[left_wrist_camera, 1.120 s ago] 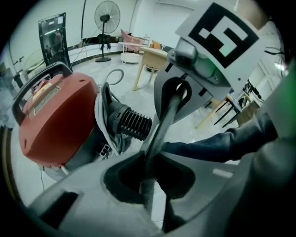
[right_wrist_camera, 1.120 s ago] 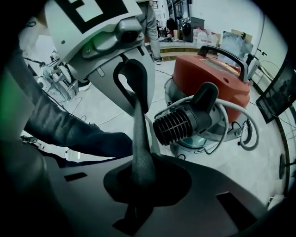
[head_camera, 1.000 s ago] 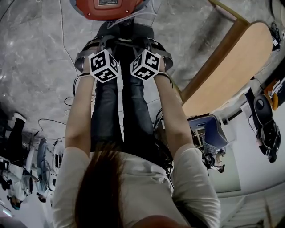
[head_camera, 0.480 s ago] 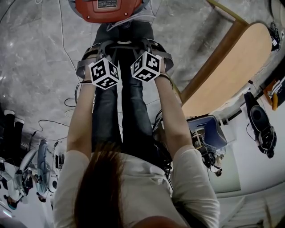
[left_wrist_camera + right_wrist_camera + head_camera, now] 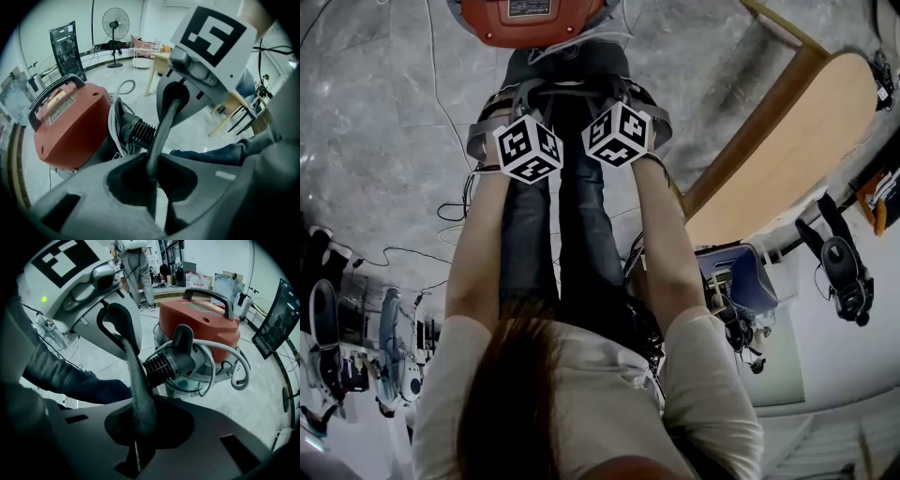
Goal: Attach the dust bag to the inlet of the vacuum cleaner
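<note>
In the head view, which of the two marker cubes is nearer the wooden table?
The right cube: it sits on the side toward the table, while the left cube lies beyond it, farther from the table.

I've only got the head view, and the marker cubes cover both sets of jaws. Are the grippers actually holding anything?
Observer: Yes. Their own views show the left gripper and the right gripper each shut on one dark strip, stretched from one to the other.
Operator: And what lies just ahead of that strip?
Observer: The right gripper view shows a black ribbed fitting sticking out of the red vacuum cleaner towards the grippers, just behind the strip. I can't tell whether the two touch.
</note>
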A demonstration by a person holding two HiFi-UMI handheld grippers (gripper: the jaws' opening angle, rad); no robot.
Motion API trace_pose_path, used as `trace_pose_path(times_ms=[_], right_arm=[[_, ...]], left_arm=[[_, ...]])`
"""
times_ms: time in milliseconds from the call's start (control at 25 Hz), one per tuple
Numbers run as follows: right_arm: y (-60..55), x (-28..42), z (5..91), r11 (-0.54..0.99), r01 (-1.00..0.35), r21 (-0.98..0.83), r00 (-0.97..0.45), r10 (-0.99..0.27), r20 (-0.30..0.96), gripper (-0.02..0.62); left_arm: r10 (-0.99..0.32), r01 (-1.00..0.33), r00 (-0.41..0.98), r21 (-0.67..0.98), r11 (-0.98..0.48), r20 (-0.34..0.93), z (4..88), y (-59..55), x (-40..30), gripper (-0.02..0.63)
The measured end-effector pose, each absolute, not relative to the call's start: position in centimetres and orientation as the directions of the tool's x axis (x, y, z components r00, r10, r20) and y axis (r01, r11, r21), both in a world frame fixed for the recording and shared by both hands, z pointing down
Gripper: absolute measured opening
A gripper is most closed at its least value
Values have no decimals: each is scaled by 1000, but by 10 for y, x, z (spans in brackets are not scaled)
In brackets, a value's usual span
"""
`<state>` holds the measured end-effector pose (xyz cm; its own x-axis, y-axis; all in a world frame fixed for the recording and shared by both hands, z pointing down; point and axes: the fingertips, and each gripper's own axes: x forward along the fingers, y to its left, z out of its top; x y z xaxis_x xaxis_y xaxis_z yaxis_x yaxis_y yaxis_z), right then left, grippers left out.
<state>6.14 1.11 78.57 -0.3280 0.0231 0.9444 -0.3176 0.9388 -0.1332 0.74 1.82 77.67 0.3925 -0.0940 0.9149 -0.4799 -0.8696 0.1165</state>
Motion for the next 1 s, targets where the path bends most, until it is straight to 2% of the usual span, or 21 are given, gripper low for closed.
trace_pose_path(times_ms=[360, 600, 760, 1000], right_arm=[[1, 60, 784, 946, -265, -188, -331, 94, 939, 31], [6, 64, 787, 900, -387, -201, -356, 55, 933, 31], [8, 64, 786, 891, -399, -215, -368, 59, 928, 32], [-3, 59, 787, 919, -321, -231, -346, 114, 931, 32]], left_arm=[[-106, -527, 385, 124, -841, 917, 775, 13, 7, 49], [-60, -428, 377, 117, -896, 924, 778, 3, 9, 56], [-36, -373, 377, 117, -920, 925, 780, -1, 9, 69], [-78, -535, 383, 153, -831, 920, 784, 2, 2, 71]])
